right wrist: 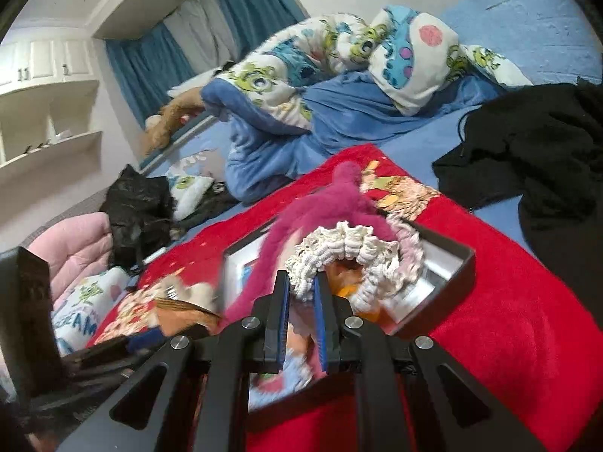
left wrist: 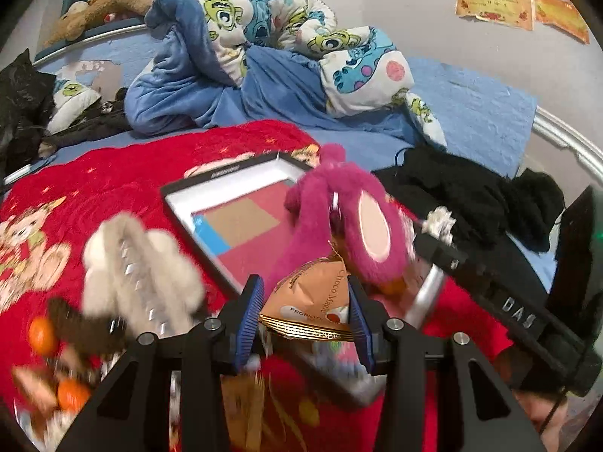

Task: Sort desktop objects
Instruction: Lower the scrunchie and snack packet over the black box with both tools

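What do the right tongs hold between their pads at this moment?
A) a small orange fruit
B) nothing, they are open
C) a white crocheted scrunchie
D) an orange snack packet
C: in the right wrist view the right tongs are shut on the white crocheted scrunchie; the orange snack packet sits in the left tongs.

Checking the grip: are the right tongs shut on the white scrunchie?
Shut: right tongs pinch the white scrunchie, pads pressed against its ruffled band.

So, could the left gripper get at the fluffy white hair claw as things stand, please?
Probably not yet: the left gripper is shut on the orange snack packet. The white hair claw itself lies uncovered beside it on the red blanket.
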